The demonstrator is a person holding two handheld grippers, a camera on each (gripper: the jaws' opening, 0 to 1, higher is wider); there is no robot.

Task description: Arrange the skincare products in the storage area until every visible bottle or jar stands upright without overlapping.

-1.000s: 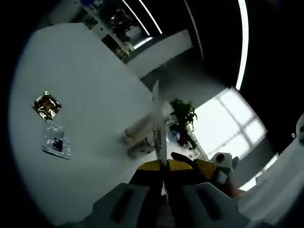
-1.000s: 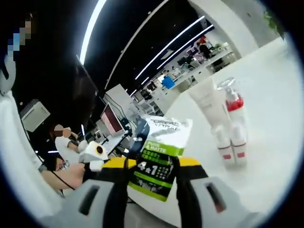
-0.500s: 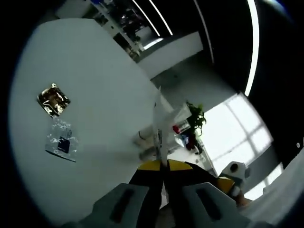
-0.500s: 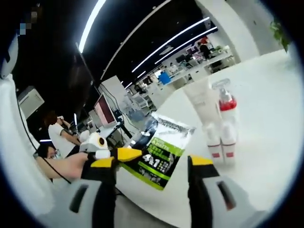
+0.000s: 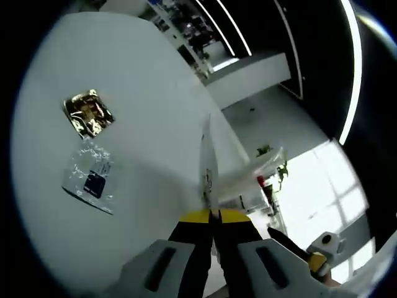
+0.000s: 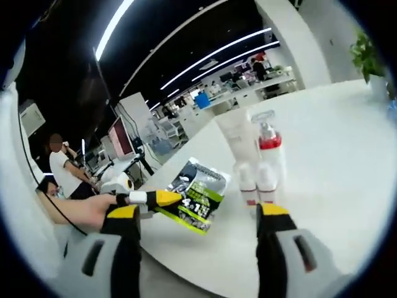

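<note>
Open-plan office. Dark ceiling with long strip lights (image 6: 217, 54); rows of desks (image 6: 260, 84) and a monitor (image 6: 119, 138) behind the white table (image 6: 347, 161). Seated person (image 6: 62, 171) at left. Potted plant (image 6: 366, 56), large bright window (image 5: 335, 186).

On the table (image 6: 347, 143) a tube (image 6: 234, 139) and a bottle (image 6: 269, 149) stand side by side; a sachet (image 6: 197, 194) hangs left of them. Two packets (image 5: 89, 113) lie adjacent, well apart from those

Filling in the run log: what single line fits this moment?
left tool: shut on sachet | right tool: open | bottles: upright on table
</note>
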